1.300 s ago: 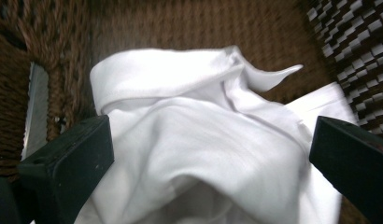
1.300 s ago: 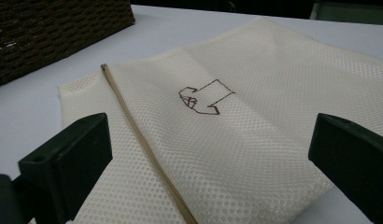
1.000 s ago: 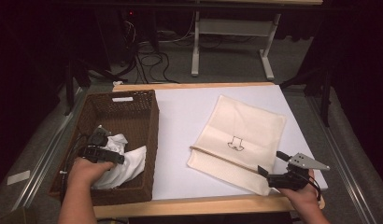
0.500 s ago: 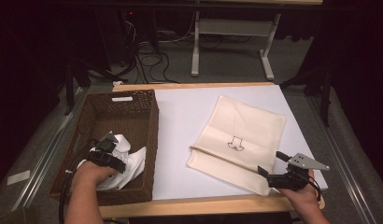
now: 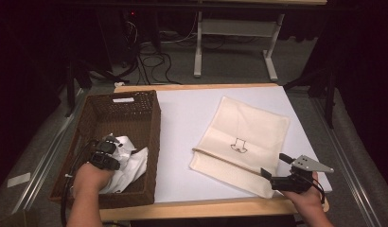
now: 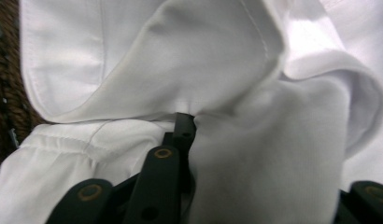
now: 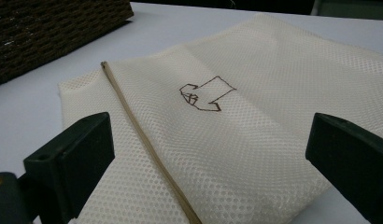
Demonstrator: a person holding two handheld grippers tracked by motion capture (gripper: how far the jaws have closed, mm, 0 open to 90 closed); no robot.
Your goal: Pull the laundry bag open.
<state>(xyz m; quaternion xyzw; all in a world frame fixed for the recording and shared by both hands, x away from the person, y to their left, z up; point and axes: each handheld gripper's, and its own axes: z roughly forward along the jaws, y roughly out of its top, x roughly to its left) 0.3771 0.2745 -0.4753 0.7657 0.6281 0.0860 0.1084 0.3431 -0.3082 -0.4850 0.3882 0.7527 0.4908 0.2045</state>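
A crumpled white cloth (image 5: 131, 161) lies in the near end of a brown wicker basket (image 5: 155, 124) at the table's left. My left gripper (image 5: 109, 144) reaches down into the basket. Its jaws have just been closing, and a bunched fold of the white cloth (image 6: 255, 154) is pinched between them. A cream mesh bag (image 5: 244, 139) with a zip along its near edge and a small brown drawing lies flat at the right. My right gripper (image 5: 276, 166) hovers open at the bag's near right corner, the mesh bag (image 7: 227, 135) spread under its wide jaws.
A white sheet (image 5: 182, 118) covers the wooden table (image 5: 201, 207). The basket's dark wall (image 7: 49, 32) stands beyond the bag in the right gripper view. Past the table's far edge the floor holds cables and a white desk frame (image 5: 234, 28).
My left gripper has dipped lower into the basket and closed on the white cloth. The right hand and the mesh bag have stayed put.
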